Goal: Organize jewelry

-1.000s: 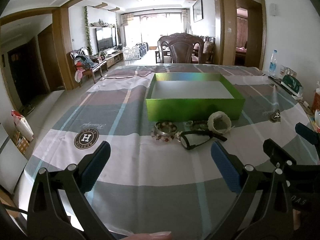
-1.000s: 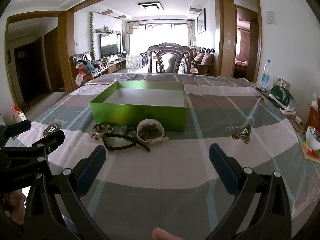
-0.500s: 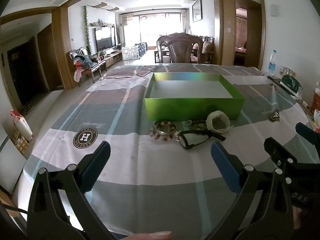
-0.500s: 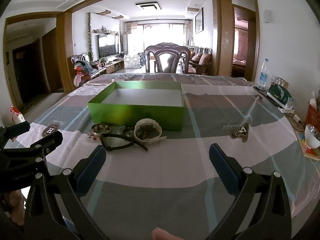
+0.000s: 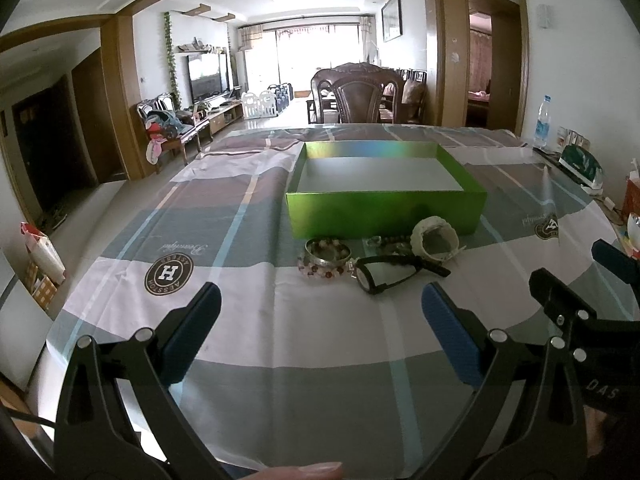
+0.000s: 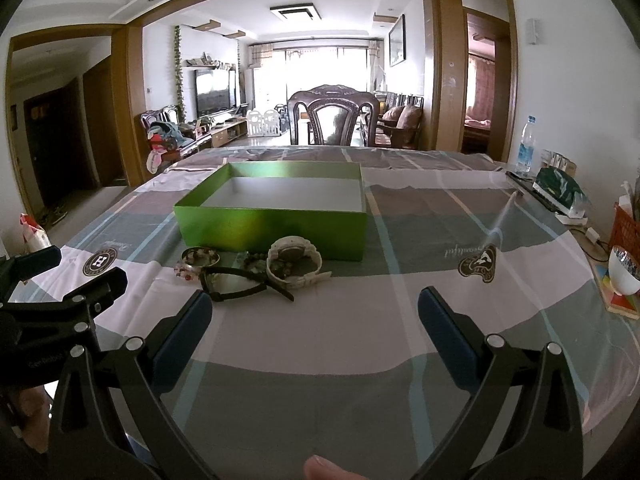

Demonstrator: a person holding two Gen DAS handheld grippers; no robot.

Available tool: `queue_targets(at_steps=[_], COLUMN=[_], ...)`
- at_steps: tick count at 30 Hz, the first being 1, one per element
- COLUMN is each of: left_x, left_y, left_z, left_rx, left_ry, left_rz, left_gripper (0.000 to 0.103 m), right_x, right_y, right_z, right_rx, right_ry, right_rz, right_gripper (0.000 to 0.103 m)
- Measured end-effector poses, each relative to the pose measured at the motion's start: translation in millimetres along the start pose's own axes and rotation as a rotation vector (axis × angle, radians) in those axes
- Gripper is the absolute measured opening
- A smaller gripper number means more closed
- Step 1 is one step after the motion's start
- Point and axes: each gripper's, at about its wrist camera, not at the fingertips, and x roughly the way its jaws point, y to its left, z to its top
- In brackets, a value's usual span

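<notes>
Left wrist view: the left gripper (image 5: 318, 316) hovers low over the bench (image 5: 280, 340), jaws wide apart and empty, aimed at a tangled cluster lying against the near wall of the empty green box (image 5: 386, 216): beaded bracelets (image 5: 326, 258), black glasses (image 5: 390, 272) and a white watch (image 5: 436, 238); a grab here could snag neighbouring pieces together. Right wrist view: the right gripper (image 6: 314, 320) is also level, spread wide and holding nothing, with the cluster ahead to its left, so both reaching at once might collide.

Dark beads (image 6: 253, 259): partly hidden behind white watch (image 6: 295, 261), too small to tell.
Bowl (image 6: 624, 270): cut off by right edge.
Fingertip (image 5: 308, 470): cropped at bottom edge.
</notes>
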Motion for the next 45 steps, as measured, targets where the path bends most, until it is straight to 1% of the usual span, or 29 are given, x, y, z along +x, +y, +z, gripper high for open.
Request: queue_targets(at_steps=[12,13,15,17,19,21,23,24,25,26,27,28,29,32,34,36,38,39,40,41,42,44,45], left_x=[1.8,3.6,8.9,22.4,38.4,55.4,66.0,73.2,76.6,80.5,84.2,90.6,94.5,105.8,112.1,122.1,131.8,136.3,141.6,145.5,146.9,147.8,147.3], left_y=[0.1,-0.2,0.3,3.0,7.5,14.3,20.8,26.2,29.8,33.4,35.9,37.8,37.9,29.1,16.2,0.8,-8.1,-11.3,-14.0,-14.9,-12.9,-8.4,-5.3], left_z=[-1.4,-2.5,-4.0,-6.7,-11.6,-15.9,-15.9,-15.3,-13.8,-11.1,-8.0,-3.0,0.8,12.4,15.8,16.1,14.9,13.9,13.2,12.7,14.4,16.5,17.4], left_rx=[0.001,0.002,0.001,-0.007,-0.014,-0.020,-0.031,-0.042,-0.050,-0.061,-0.071,-0.085,-0.092,-0.084,-0.052,-0.005,0.020,0.026,0.032,0.034,0.021,0.005,-0.003], left_ry=[0.004,0.007,0.024,0.077,0.128,0.175,0.201,0.217,0.225,0.229,0.231,0.235,0.237,0.255,0.270,0.287,0.310,0.321,0.334,0.344,0.339,0.347,0.355], left_rz=[-0.001,-0.001,-0.003,-0.002,0.013,0.039,0.043,0.046,0.043,0.032,0.020,0.017,0.018,-0.008,-0.037,-0.044,-0.049,-0.056,-0.059,-0.054,-0.063,-0.079,-0.097], left_gripper=[0.099,0.099,0.099,0.099,0.099,0.099,0.099,0.099,0.096,0.093,0.091,0.088,0.084,0.082,0.082,0.082,0.081,0.080,0.074,0.068,0.066,0.048,0.043], right_x=[0.6,4.5,24.5,45.4,54.3,60.0,63.5,64.3,64.4,66.9,71.8,79.1,89.4,123.1,148.9,170.4,183.9,188.1,190.1,188.7,186.7,179.0,172.5], right_y=[0.3,0.9,0.2,-9.4,-19.6,-26.6,-32.5,-32.8,-33.6,-35.1,-36.5,-36.6,-34.7,-23.9,-18.8,-13.4,-8.0,-7.1,-6.5,-5.1,-5.5,-8.7,-10.9], right_z=[-0.3,-1.2,-6.3,-14.9,-18.9,-19.6,-16.6,-13.6,-7.7,-1.1,6.8,14.9,22.8,35.6,36.9,35.2,31.0,28.8,27.3,26.5,26.1,24.4,22.7], right_rx=[-0.002,-0.020,-0.058,-0.039,-0.001,0.016,0.024,0.029,0.038,0.049,0.063,0.070,0.063,0.031,0.031,0.026,0.014,0.016,0.024,0.020,0.016,0.021,0.018], right_ry=[0.002,0.025,0.134,0.226,0.261,0.291,0.300,0.295,0.291,0.293,0.295,0.298,0.306,0.349,0.399,0.435,0.456,0.465,0.467,0.463,0.460,0.463,0.460], right_rz=[-0.003,-0.021,-0.099,-0.140,-0.114,-0.113,-0.106,-0.099,-0.084,-0.063,-0.034,-0.013,-0.011,-0.016,-0.002,-0.017,-0.021,-0.016,0.003,0.001,0.002,0.019,0.027], right_gripper=[0.100,0.100,0.100,0.100,0.100,0.100,0.099,0.093,0.085,0.080,0.070,0.065,0.065,0.065,0.061,0.060,0.054,0.043,0.032,0.030,0.029,0.027,0.025])
